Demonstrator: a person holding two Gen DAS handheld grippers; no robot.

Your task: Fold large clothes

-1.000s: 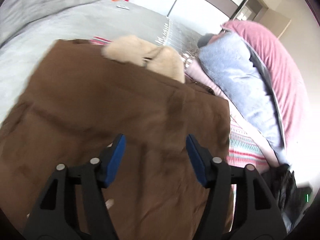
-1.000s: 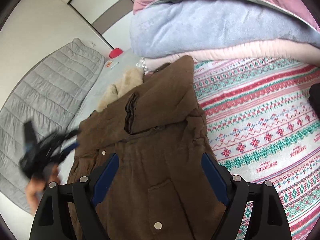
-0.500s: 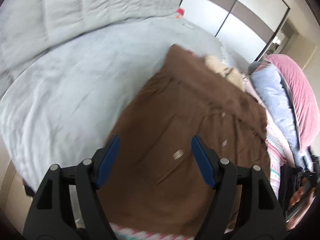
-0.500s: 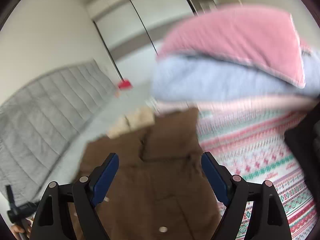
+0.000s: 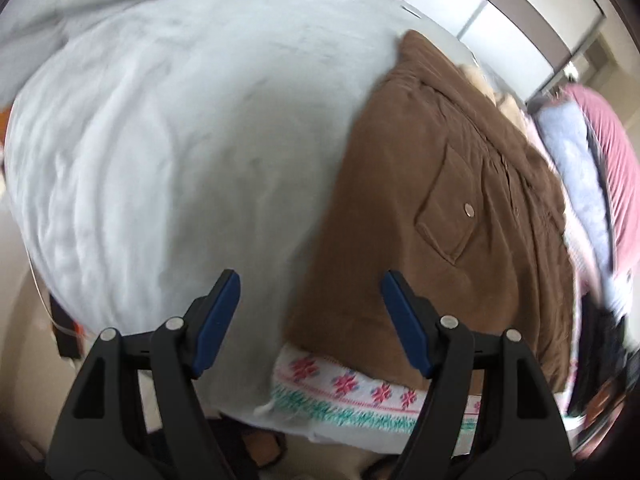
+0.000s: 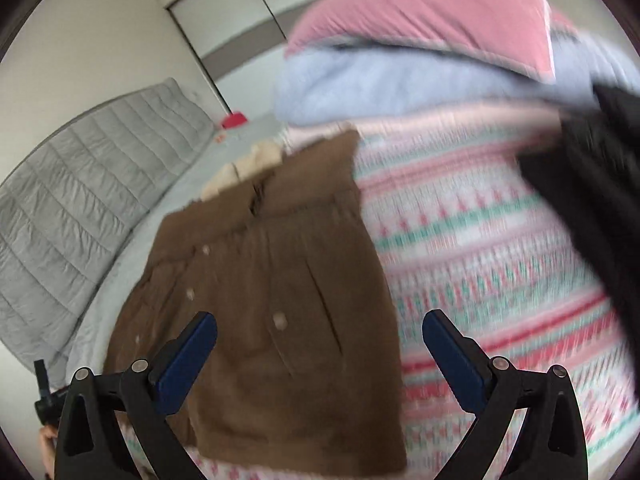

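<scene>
A brown coat (image 5: 448, 208) with a cream fur hood (image 6: 244, 166) lies flat on the bed, partly on a patterned blanket (image 6: 480, 264). It also shows in the right wrist view (image 6: 272, 312). My left gripper (image 5: 310, 320) is open and empty, near the coat's lower left corner and above it. My right gripper (image 6: 320, 356) is open and empty, over the coat's bottom edge.
A grey bedspread (image 5: 180, 128) covers the bed to the left of the coat. Folded pink and blue quilts (image 6: 400, 60) are stacked behind it. A dark garment (image 6: 592, 184) lies at the right. A grey padded headboard (image 6: 80, 184) stands at the left.
Both grippers have pulled back from the coat toward its bottom edge. The left view has swung left over the grey bedspread. Both stay open.
</scene>
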